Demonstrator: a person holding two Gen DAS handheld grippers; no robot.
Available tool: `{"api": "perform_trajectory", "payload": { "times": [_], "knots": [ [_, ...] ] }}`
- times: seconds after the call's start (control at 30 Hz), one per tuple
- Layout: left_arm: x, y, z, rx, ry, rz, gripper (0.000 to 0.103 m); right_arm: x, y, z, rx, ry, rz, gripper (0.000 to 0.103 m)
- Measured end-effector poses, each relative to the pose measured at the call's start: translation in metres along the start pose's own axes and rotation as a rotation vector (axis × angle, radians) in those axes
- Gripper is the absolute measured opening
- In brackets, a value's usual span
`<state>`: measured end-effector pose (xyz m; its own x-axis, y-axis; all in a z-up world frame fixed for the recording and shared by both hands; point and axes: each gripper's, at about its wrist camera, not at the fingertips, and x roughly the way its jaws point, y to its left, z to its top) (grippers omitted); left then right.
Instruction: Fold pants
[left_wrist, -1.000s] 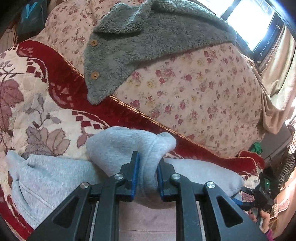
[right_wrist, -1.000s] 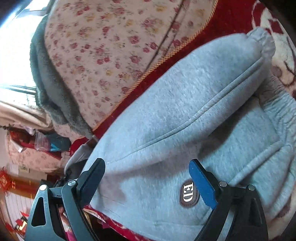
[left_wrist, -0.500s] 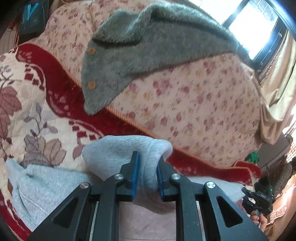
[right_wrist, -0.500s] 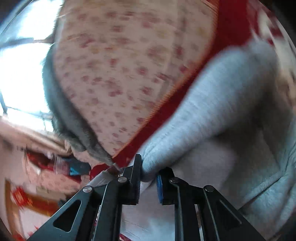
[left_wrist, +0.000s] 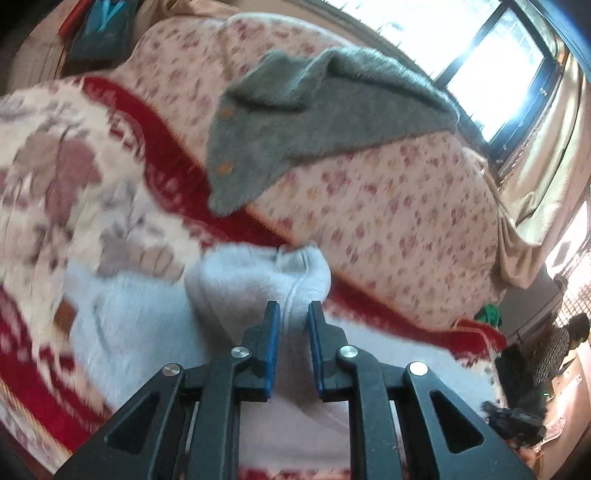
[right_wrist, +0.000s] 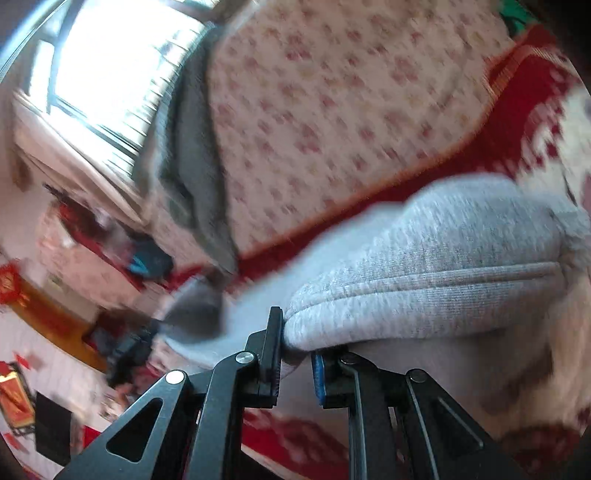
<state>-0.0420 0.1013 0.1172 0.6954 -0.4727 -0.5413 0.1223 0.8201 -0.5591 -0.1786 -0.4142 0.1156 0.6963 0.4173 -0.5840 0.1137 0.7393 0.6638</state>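
Light grey sweatpants (left_wrist: 155, 332) lie on a red and cream patterned blanket (left_wrist: 74, 192). My left gripper (left_wrist: 291, 314) is shut on a bunched fold of the pants, lifted above the rest of the fabric. In the right wrist view my right gripper (right_wrist: 297, 339) is shut on a folded edge of the same pants (right_wrist: 443, 266), with a ribbed seam running to the right. Both views are motion-blurred.
A pink floral quilt (left_wrist: 388, 206) is heaped behind the pants, with a fuzzy grey buttoned garment (left_wrist: 295, 122) draped over it. A bright window (left_wrist: 480, 55) and curtain are at the back right. Room clutter lies beyond the bed edge (right_wrist: 55, 369).
My right gripper, open over the pants a second ago, has shut on a pants edge and lifted it. My left gripper has kept its hold and both views have shifted with the fabric.
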Motion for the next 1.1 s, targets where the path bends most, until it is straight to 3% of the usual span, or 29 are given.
{"api": "perform_trajectory", "payload": {
  "times": [0.1,0.2,0.53,0.8,0.87,0.93,1.0,1.1],
  "knots": [
    [0.0,0.01,-0.024,0.013,0.015,0.039,0.015,0.024,-0.039,-0.024,0.058,0.061,-0.113,0.015],
    [-0.003,0.017,-0.042,0.014,0.023,0.057,0.015,0.031,-0.063,-0.032,0.135,0.074,-0.088,0.015],
    [0.003,0.027,-0.081,-0.007,0.064,0.106,0.015,0.019,-0.043,-0.023,0.031,0.058,-0.101,0.015],
    [-0.001,0.002,-0.092,0.025,0.047,0.06,0.017,-0.012,-0.036,-0.006,0.019,-0.029,-0.084,0.013],
    [-0.006,-0.006,-0.094,0.063,0.029,0.074,0.033,-0.007,-0.036,-0.009,0.004,-0.002,-0.109,0.013],
    [-0.012,-0.016,-0.096,0.098,0.003,0.095,0.076,-0.001,-0.041,-0.016,-0.002,0.029,-0.152,0.013],
    [-0.018,-0.028,-0.098,0.14,-0.035,0.113,0.089,0.006,-0.057,-0.023,0.03,0.05,-0.176,0.013],
    [-0.011,-0.049,-0.099,0.259,-0.045,0.204,0.09,0.015,-0.07,-0.026,0.065,0.065,-0.182,0.013]
  ]
}}
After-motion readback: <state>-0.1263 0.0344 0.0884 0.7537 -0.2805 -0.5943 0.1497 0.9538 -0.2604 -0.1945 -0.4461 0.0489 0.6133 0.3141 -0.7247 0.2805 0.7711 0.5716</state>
